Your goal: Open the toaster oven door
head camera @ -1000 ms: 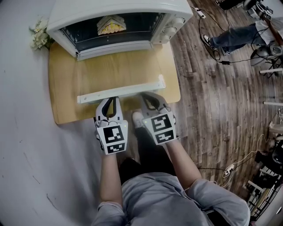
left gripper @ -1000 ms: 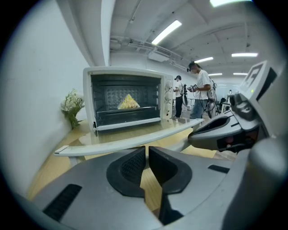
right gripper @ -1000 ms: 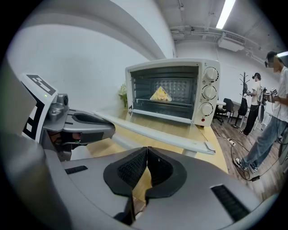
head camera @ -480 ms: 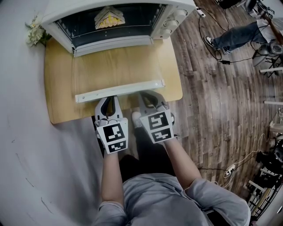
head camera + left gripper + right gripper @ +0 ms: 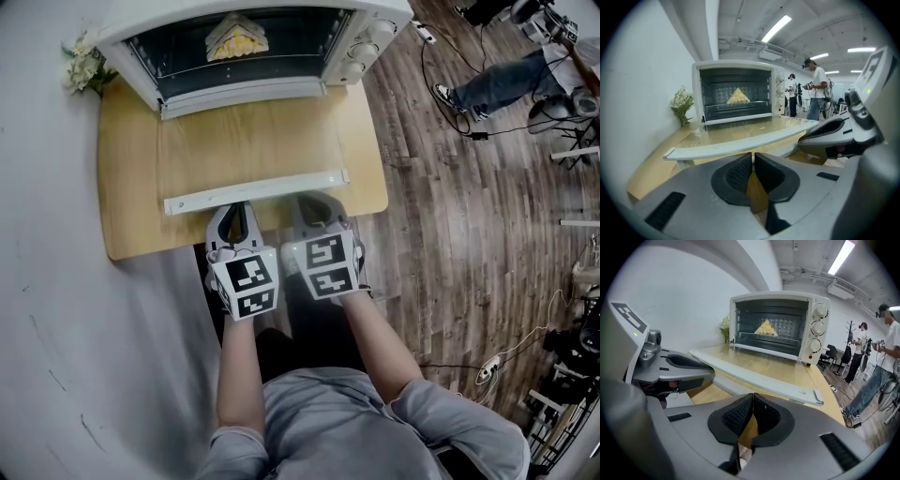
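Opening looks complete: the toaster oven door (image 5: 251, 141) lies fully down over the wooden table (image 5: 127, 202), white handle (image 5: 253, 191) nearest the person. The toaster oven (image 5: 375, 19) stands exposed with a yellow wedge (image 5: 235, 39) inside, possibly a sandwich. Over the last second both grippers sank slightly just behind the handle, seemingly clear of it. Left gripper (image 5: 235, 210) and right gripper (image 5: 313, 202) have their jaws pressed together, empty. Likely withdrawing.

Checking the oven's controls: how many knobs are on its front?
3, in one column on the right panel of the toaster oven: top knob, middle knob, bottom knob. None seems hidden.
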`<state>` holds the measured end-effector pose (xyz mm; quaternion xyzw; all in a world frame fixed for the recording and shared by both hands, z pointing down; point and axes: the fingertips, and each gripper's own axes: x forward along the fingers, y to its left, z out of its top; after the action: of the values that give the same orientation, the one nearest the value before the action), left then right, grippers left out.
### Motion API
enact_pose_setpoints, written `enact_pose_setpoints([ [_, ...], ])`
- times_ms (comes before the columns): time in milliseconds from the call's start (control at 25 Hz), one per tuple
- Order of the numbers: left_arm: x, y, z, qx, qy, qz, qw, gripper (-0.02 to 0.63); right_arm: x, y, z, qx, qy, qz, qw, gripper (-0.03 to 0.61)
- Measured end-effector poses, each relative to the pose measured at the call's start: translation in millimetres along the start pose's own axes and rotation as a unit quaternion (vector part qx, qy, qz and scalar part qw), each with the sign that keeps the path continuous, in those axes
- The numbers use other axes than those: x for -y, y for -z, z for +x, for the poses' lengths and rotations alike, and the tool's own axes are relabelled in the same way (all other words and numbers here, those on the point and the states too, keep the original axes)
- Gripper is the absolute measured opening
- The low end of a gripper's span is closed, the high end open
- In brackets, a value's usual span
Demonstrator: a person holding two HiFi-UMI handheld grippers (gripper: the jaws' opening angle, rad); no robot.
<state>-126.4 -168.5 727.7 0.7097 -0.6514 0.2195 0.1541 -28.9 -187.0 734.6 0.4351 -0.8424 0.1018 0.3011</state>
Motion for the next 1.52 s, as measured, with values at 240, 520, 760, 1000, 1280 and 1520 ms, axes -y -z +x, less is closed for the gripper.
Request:
enact_pose_setpoints([
  [240,-3,-4,-8,0.008,-0.001,-0.023,0.9997,0.018,0,-4,-6,0.006,-0.005,0.006,1.000,0.002],
  [520,-9,-19,-30,0.007,-0.007,-0.030,0.9995,0.017,-2,-23,-28,0.009,-0.008,0.013,1.000,0.002],
  [760,-7,-52,-61,0.024,-0.008,-0.034,0.9991,0.017,-3,-55,-63,0.028,-0.009,0.022,0.999,0.002],
  [1000,-7,-99,-100,0.058,-0.009,-0.045,0.9973,0.017,-5,-101,-106,0.068,-0.007,0.026,0.997,0.002],
  [1280,-11,-149,-151,0.093,-0.009,-0.060,0.9938,0.017,-13,-153,-161,0.118,-0.014,0.030,0.992,0.002],
  [1520,-16,-183,-197,0.123,-0.012,-0.062,0.9904,0.008,-23,-188,-206,0.158,-0.017,0.030,0.987,0.000],
])
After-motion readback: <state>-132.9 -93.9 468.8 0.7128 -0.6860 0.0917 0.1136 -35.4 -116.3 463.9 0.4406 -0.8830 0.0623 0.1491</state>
